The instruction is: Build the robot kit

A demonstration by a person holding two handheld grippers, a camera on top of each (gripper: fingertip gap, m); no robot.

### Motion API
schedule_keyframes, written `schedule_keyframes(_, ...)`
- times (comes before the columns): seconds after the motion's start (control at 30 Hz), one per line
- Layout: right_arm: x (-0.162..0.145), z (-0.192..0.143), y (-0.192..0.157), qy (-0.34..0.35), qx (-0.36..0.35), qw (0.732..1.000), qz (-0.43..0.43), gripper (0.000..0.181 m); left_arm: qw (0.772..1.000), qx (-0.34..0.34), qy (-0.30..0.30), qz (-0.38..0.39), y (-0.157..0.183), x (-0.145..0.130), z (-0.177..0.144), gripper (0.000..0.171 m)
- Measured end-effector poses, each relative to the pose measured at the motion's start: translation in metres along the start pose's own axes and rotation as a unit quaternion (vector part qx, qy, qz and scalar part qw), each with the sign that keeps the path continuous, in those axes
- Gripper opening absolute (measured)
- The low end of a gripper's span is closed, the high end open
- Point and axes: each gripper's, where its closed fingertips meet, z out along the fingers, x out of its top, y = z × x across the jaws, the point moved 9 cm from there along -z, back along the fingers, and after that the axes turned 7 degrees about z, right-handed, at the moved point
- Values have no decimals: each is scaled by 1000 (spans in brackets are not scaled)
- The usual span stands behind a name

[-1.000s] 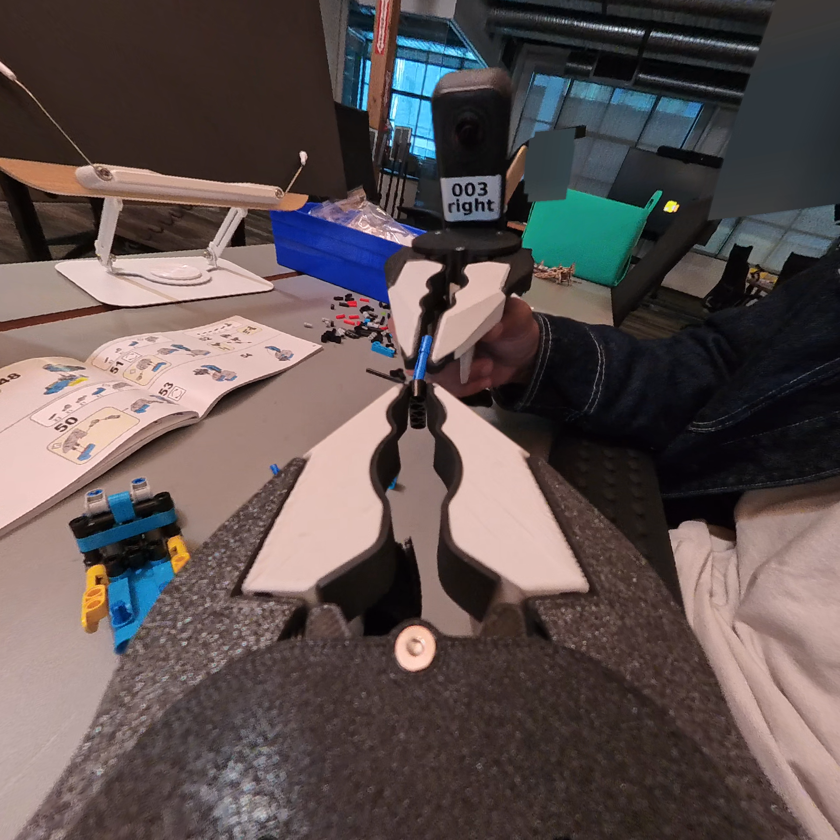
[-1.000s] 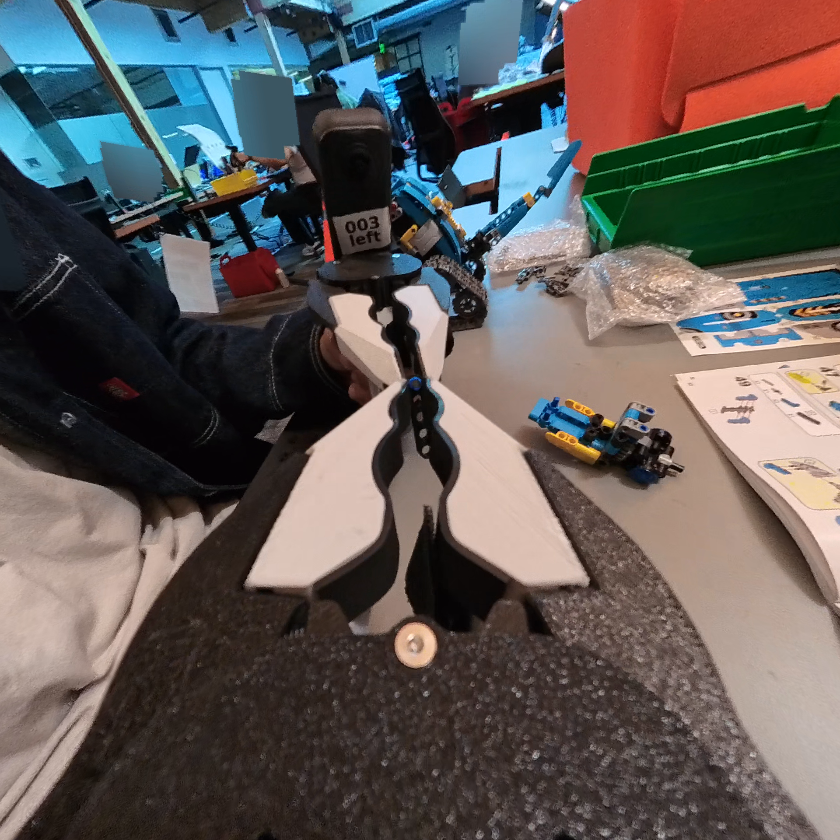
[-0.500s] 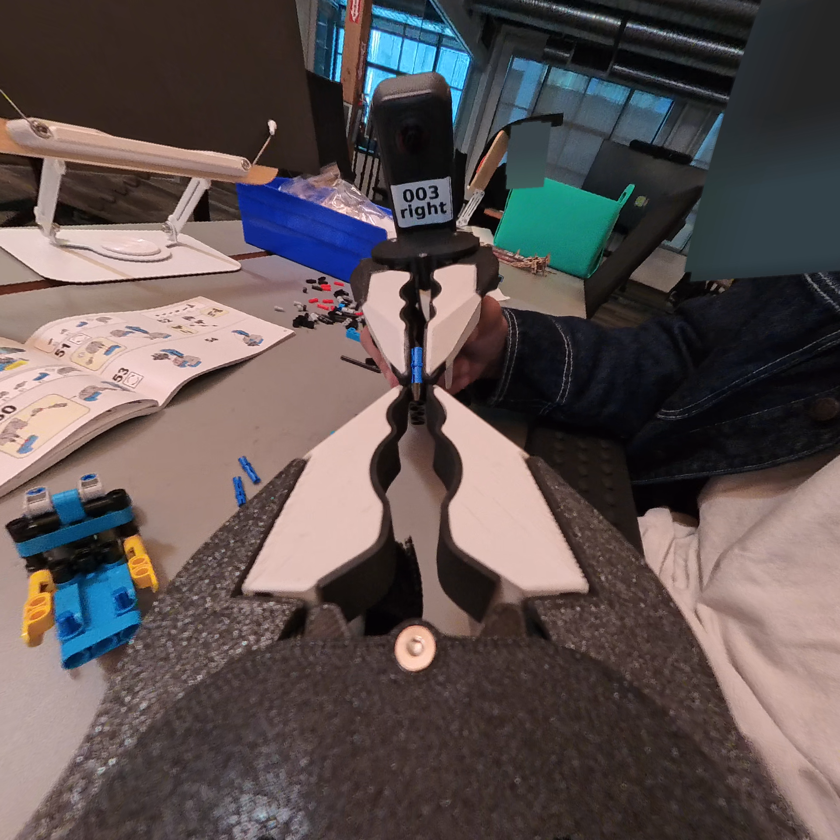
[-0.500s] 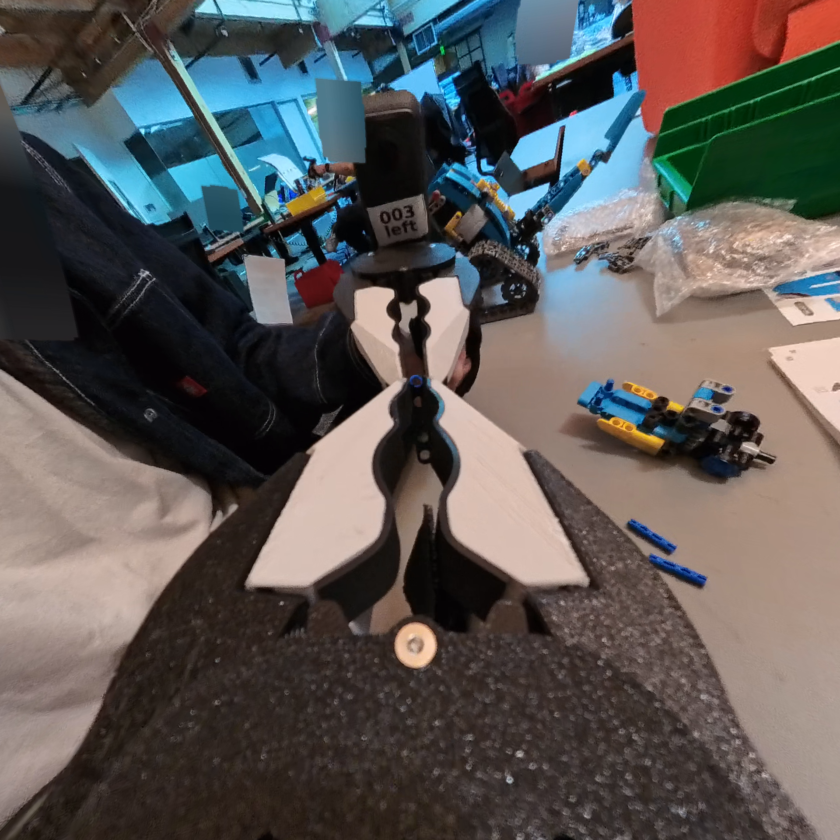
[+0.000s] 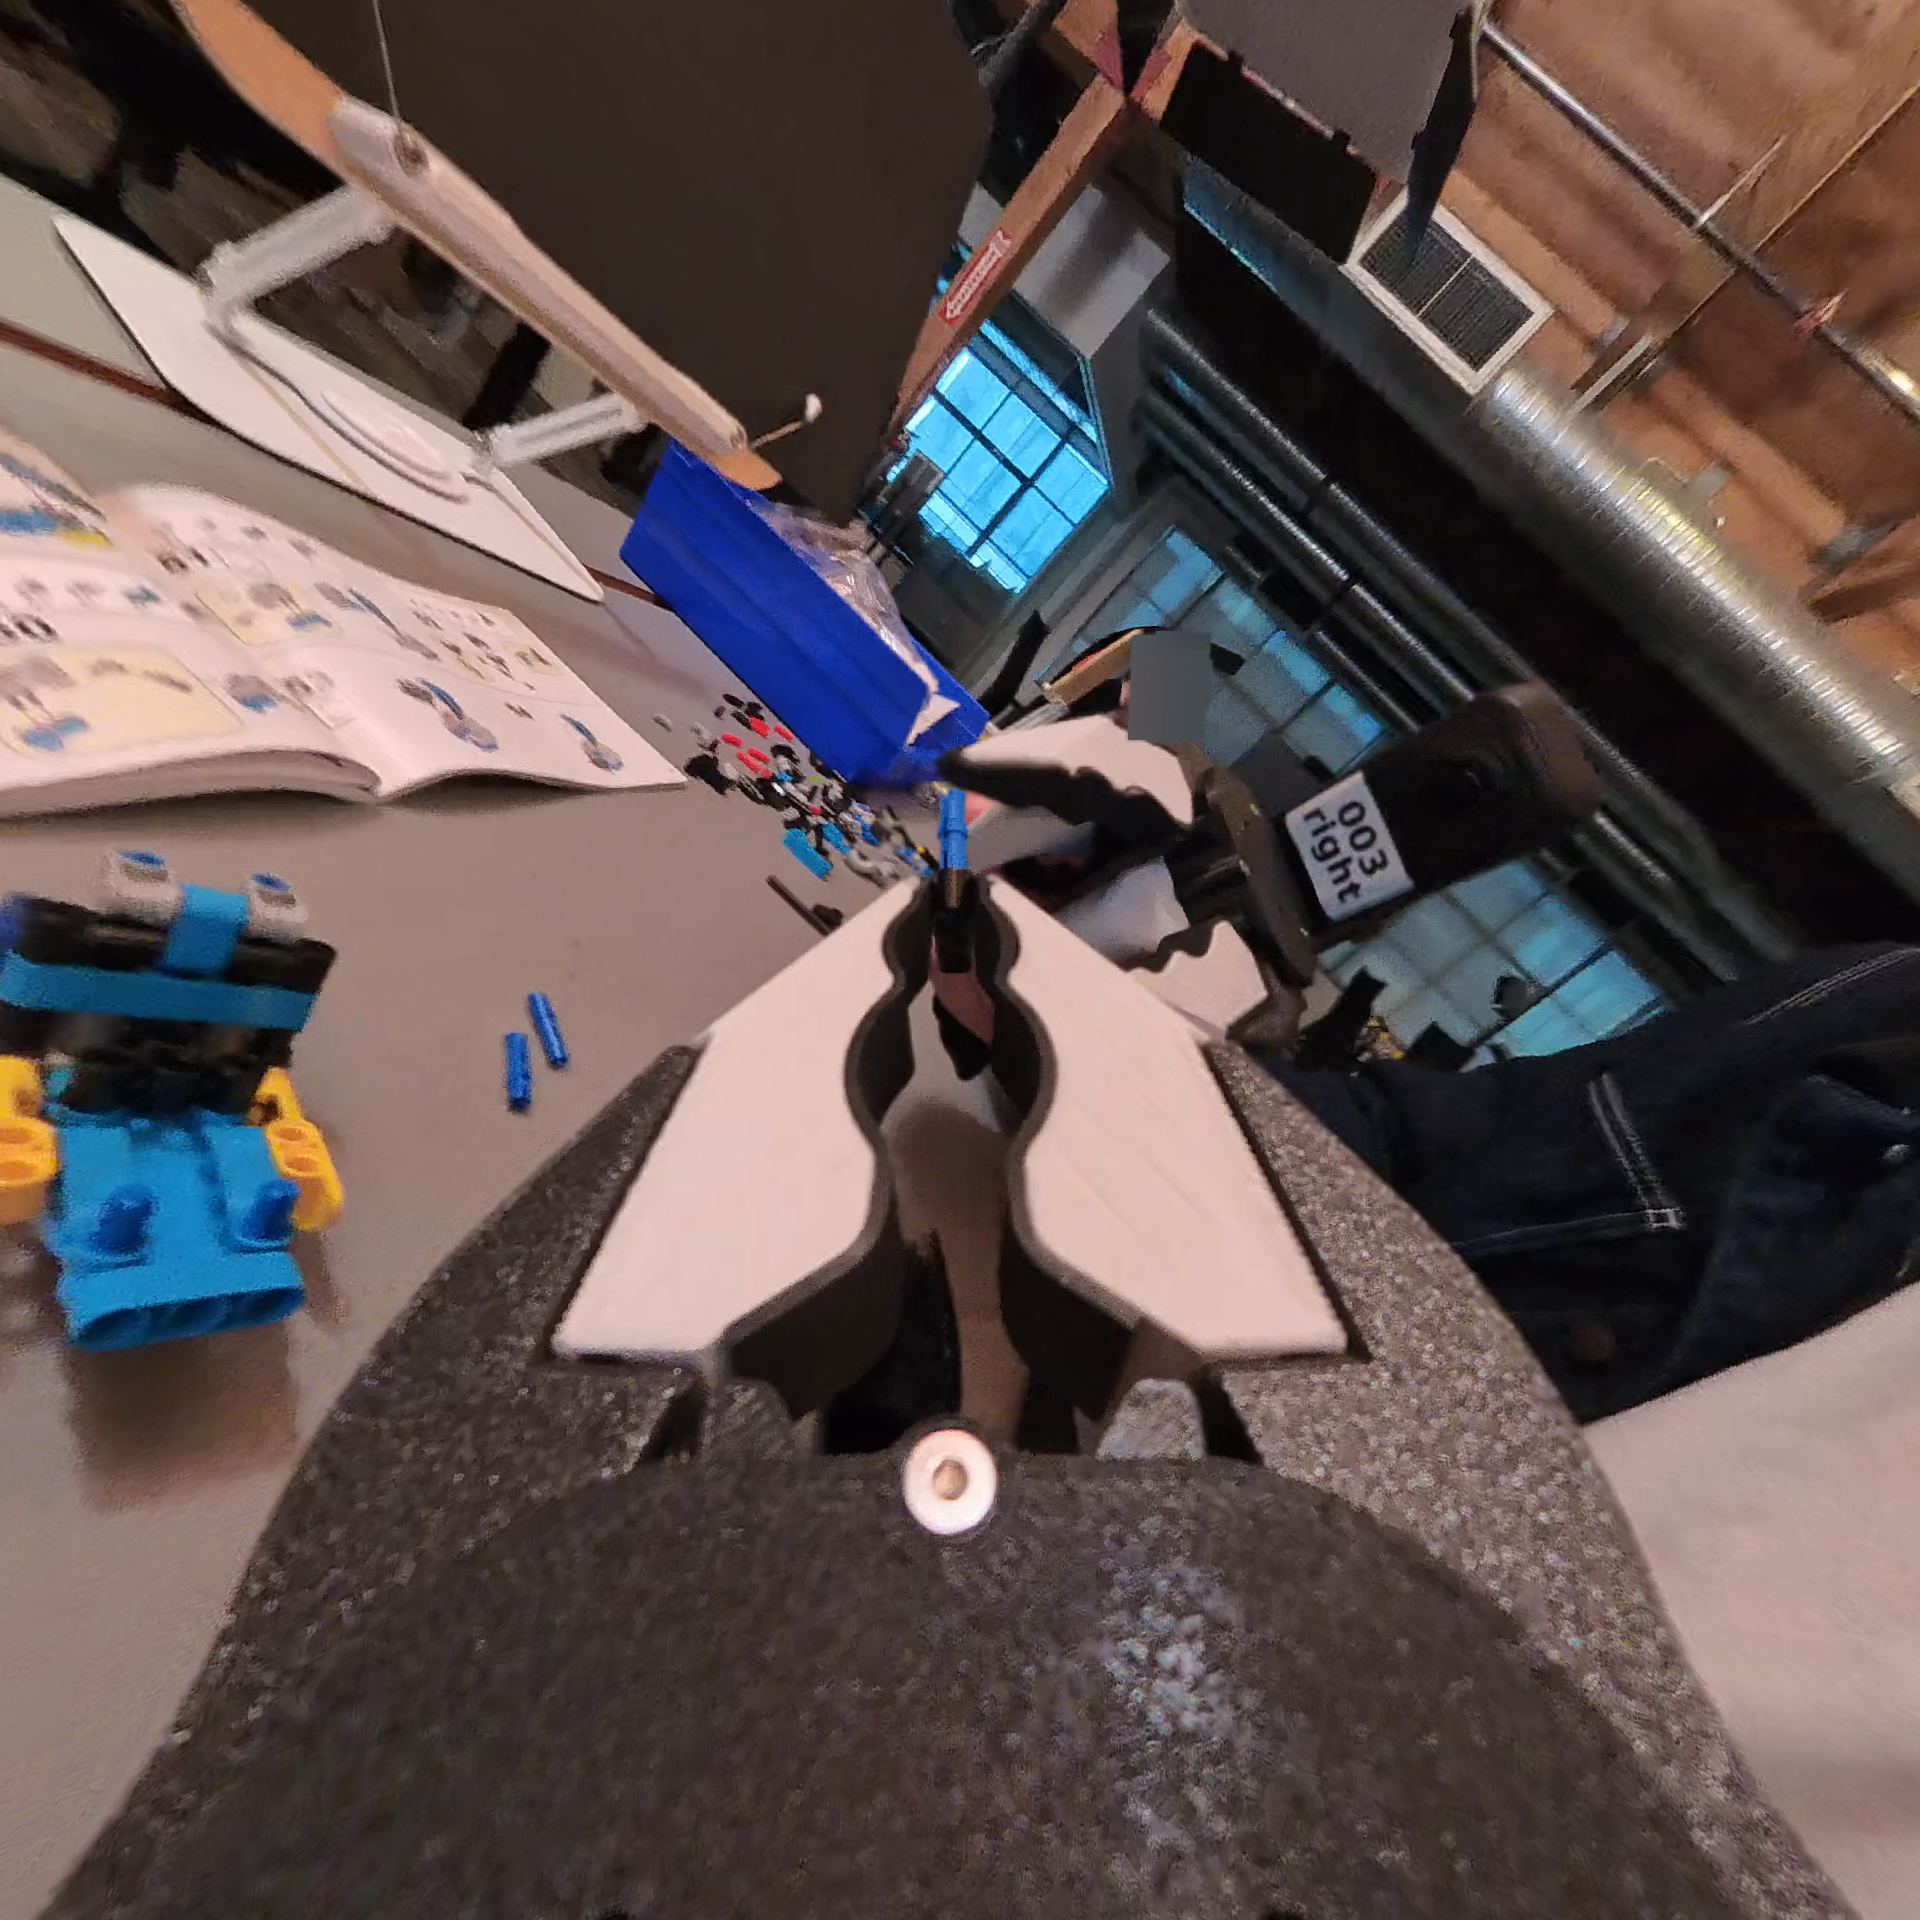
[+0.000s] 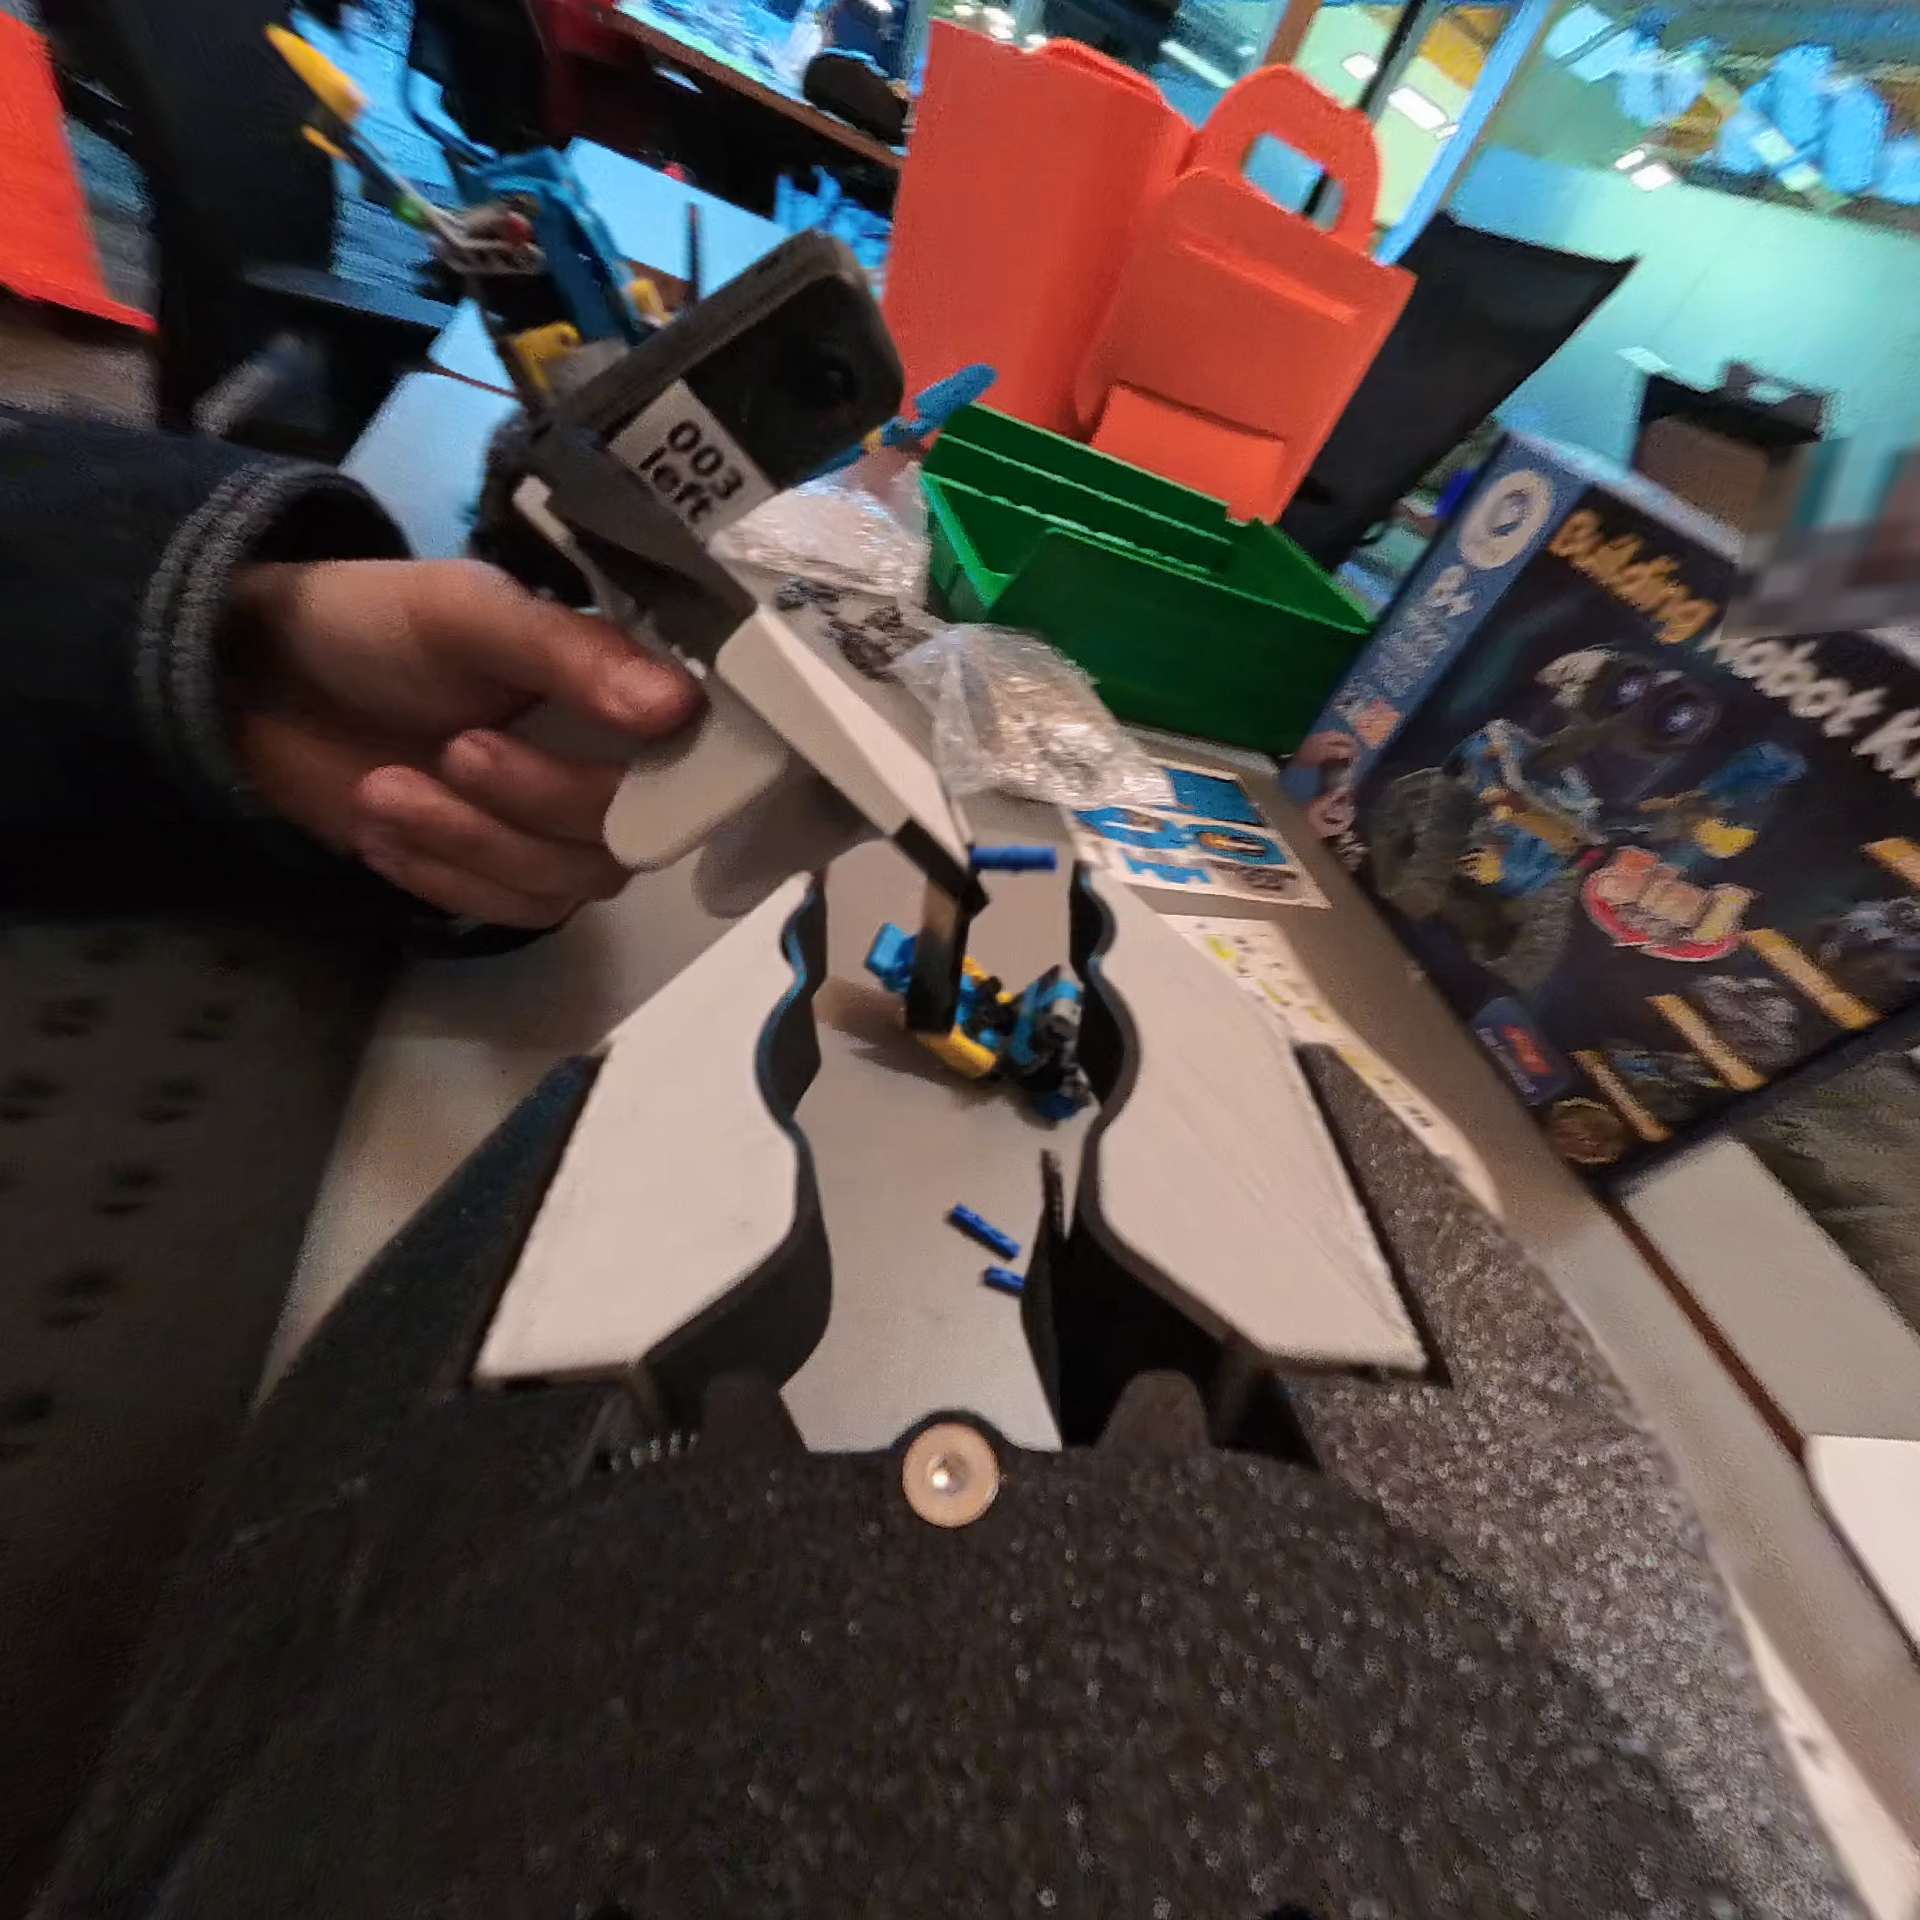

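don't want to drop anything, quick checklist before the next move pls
1. Left gripper shut on beam: ok.
2. Pin stuck in beam's end: ok; how deep, cannot tell.
3. Right gripper open: ok.
4. Right gripper clear of pin: cannot tell, its fingertips are close.
5. Model on table, apart from both grippers: ok.
6. Two loose pins lying on table: ok.
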Motion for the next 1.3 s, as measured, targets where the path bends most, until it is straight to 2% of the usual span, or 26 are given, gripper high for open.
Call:
schedule_keyframes(0.1, 1, 2, 3, 0, -38, 999, -8, 39, 1000, -9, -3, -8, 1, -2, 3, 7)
schedule_keyframes(0.23, -2, 0, 2, -1, -30, 999, -16, 27, 1000, -17, -2, -21, 1, -3, 5, 6)
schedule_keyframes(0.5, -5, 3, 1, -25, -38, 998, -49, 25, 999, -9, -11, -32, -2, -6, 7, 6)
schedule_keyframes(0.77, -4, 3, 2, -31, -15, 999, -27, 20, 1000, -5, -12, -22, 0, -6, 7, 5)
schedule_keyframes(0.87, -6, 4, 0, -34, -21, 998, -44, 21, 1000, -4, -13, -22, -1, -6, 7, 6)
schedule_keyframes(1.0, -5, 2, 6, -11, -7, 1000, 28, 22, 999, -17, 2, -33, -1, -4, 8, 8)
schedule_keyframes(1.1, -4, 1, 9, -8, -46, 999, 9, 22, 999, 4, 21, -41, -5, -1, 4, 16)
schedule_keyframes(1.2, -2, 0, 8, -4, -54, 999, 6, 22, 999, -7, 26, -25, -1, 0, 4, 7)
schedule_keyframes(1.3, -2, 0, 7, -3, -55, 998, -4, 23, 1000, -7, 24, -19, 1, 0, 4, 6)
